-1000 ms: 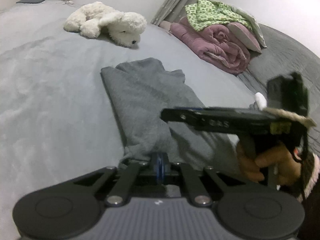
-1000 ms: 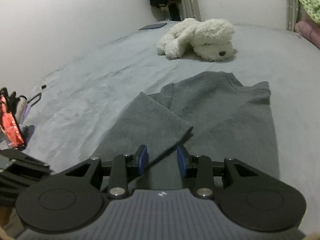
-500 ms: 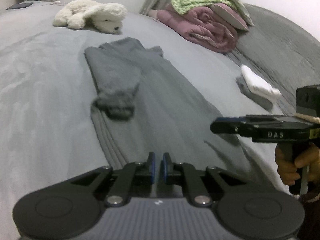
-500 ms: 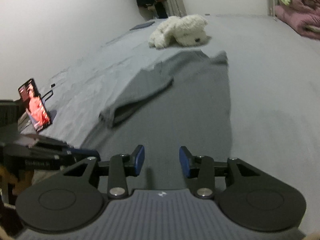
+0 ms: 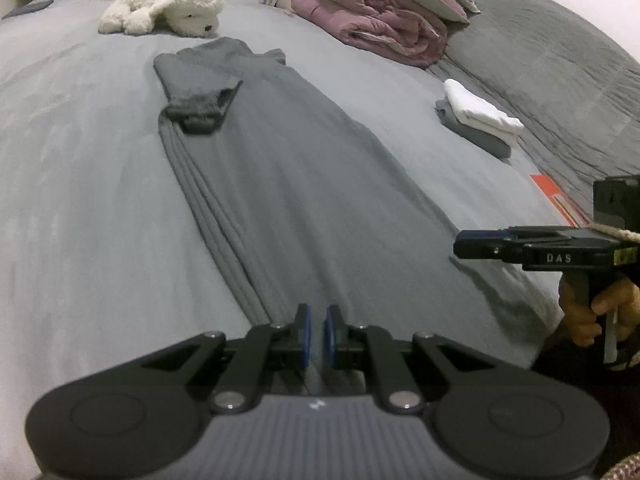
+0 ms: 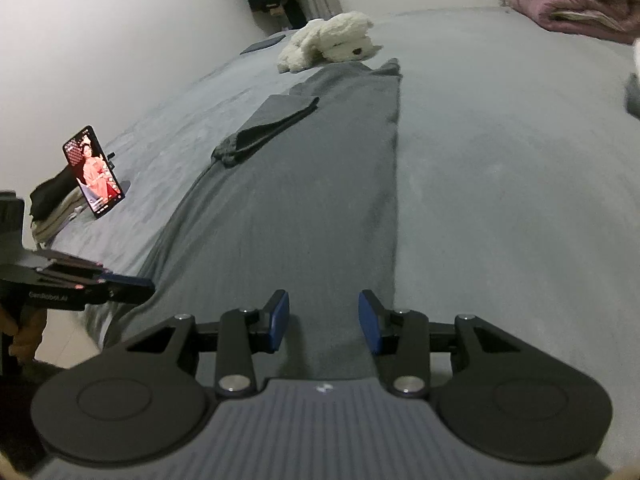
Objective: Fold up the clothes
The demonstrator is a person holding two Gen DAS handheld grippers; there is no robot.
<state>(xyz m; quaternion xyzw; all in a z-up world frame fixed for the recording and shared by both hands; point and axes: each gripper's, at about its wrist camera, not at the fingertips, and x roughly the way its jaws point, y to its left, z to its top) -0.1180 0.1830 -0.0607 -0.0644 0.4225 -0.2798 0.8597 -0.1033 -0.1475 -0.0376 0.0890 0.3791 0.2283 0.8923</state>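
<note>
The grey garment (image 5: 296,184) lies stretched lengthwise down the grey bed (image 5: 80,208), its near hem right under both tools, which sit low at that end, I'd guess because that is where a lengthwise fold would be picked up. The left gripper (image 5: 316,336) has its blue pads almost together with only a thin slit between them, and nothing visibly caught there. The right gripper (image 6: 323,316) stands wide apart over the hem, empty. Going up the cloth, its left side is already turned in, showing stacked ridges along that edge, and a sleeve (image 5: 200,98) lies folded across the upper body, its dark cuff bunched. The collar end points at the white plush toy (image 5: 164,8). Off to the right sits a small folded pile (image 5: 476,118), and further back a pink quilt (image 5: 384,28).
</note>
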